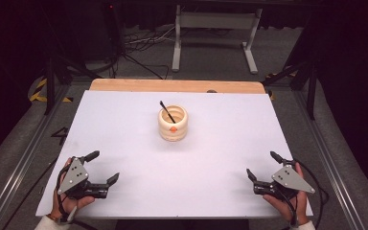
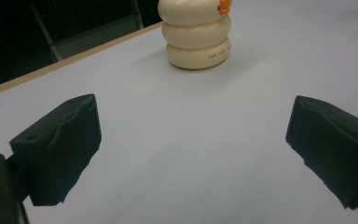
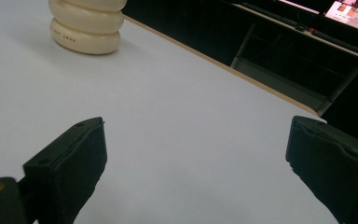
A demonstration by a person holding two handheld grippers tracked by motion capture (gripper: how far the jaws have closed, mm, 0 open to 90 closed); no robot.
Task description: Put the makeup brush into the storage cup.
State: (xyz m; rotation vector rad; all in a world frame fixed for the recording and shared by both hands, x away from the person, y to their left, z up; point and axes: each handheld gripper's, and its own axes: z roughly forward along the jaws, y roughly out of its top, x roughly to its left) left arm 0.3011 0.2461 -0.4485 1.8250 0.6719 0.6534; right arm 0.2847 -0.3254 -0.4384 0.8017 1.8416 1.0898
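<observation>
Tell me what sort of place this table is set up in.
Probably a lab or recording studio rather than a home: black curtains surround a white-topped table, cables trail over grey carpet, and a lit monitor sits on a desk. A cream ribbed holder stands alone.

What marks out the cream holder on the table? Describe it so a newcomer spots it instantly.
Start at the white table: near its middle, toward the far wooden edge, stands the cream holder, well ahead of both tongs. It looks like three stacked rounded rings, with a small orange spot on its side. A thin black stick leans out of its open top.
</observation>
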